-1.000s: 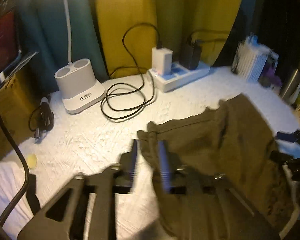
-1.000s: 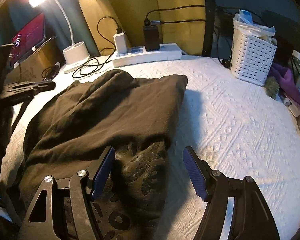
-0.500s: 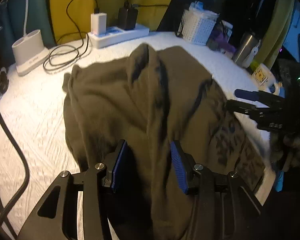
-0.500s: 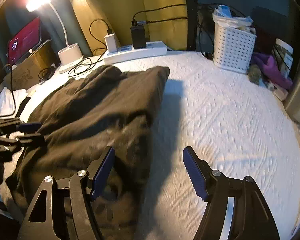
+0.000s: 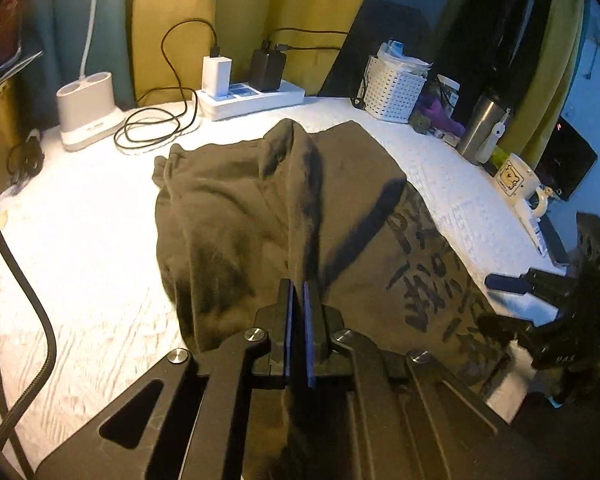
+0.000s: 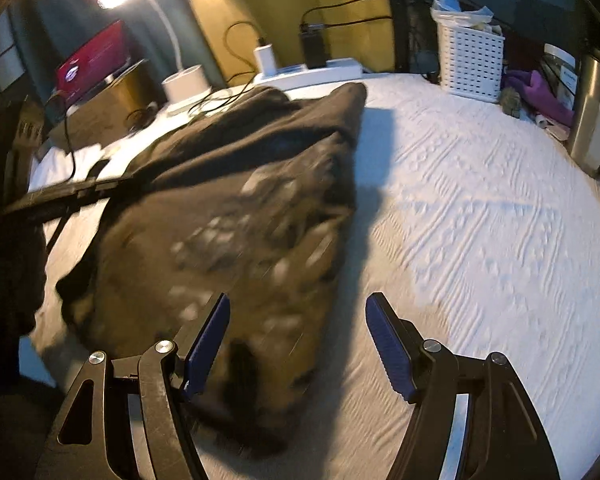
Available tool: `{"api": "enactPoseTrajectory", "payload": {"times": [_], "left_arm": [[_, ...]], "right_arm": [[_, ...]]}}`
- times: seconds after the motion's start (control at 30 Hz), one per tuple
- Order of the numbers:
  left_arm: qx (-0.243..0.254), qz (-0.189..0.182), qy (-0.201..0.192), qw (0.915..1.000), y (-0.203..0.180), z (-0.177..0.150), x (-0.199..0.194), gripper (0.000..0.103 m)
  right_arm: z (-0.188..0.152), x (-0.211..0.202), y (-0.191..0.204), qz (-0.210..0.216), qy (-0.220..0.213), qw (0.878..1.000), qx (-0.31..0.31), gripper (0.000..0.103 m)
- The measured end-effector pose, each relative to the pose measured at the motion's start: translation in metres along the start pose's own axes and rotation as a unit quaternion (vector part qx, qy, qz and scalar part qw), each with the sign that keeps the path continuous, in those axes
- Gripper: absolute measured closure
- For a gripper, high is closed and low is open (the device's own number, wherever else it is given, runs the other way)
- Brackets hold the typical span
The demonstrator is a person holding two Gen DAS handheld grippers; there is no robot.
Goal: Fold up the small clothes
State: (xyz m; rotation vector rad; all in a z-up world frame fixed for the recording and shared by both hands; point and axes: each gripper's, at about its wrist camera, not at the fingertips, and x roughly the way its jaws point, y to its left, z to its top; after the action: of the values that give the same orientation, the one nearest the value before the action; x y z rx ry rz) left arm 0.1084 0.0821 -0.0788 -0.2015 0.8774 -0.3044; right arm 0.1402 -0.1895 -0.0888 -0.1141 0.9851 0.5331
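A dark olive garment [image 5: 240, 208] with black printed characters lies rumpled on the white textured cover [image 5: 80, 240]. My left gripper [image 5: 298, 292] is shut on a raised ridge of its cloth, which runs straight into the blue pads. In the right wrist view the garment [image 6: 240, 200] fills the left half, blurred. My right gripper [image 6: 299, 300] hangs open above its near right edge, with cloth under the left finger and bare cover under the right one. From the left wrist view the right gripper [image 5: 500, 302] shows at the garment's right side.
Along the back stand a white lamp base [image 5: 88, 108], a coiled black cable [image 5: 152, 128] and a power strip with chargers [image 5: 252, 98]. A white basket [image 5: 394, 88], a steel tumbler [image 5: 480, 128] and a mug [image 5: 516, 180] line the right edge. Bare cover [image 6: 480, 220] lies right of the garment.
My left gripper came in over the garment and its jaws closed on a fold of cloth. The right gripper shifted sideways along the garment's edge and stayed open.
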Motion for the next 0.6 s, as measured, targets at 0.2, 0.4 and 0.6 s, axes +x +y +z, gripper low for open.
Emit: {"api": "enactPoseTrajectory", "payload": {"times": [0.2, 0.4, 0.6], "left_arm": [[0.009, -0.010, 0.005, 0.9999, -0.007, -0.026, -0.023, 0.054], [0.013, -0.018, 0.026, 0.9994, -0.013, -0.061, -0.020, 0.060], [-0.014, -0.006, 0.028, 0.9995, -0.003, -0.074, -0.019, 0.083]], "right_arm": [[-0.027, -0.005, 0.004, 0.018, 0.009, 1.000, 0.019, 0.060], [-0.036, -0.016, 0.010, 0.014, -0.006, 1.000, 0.019, 0.093], [-0.049, -0.020, 0.030, -0.035, -0.009, 0.999, -0.014, 0.093]]}}
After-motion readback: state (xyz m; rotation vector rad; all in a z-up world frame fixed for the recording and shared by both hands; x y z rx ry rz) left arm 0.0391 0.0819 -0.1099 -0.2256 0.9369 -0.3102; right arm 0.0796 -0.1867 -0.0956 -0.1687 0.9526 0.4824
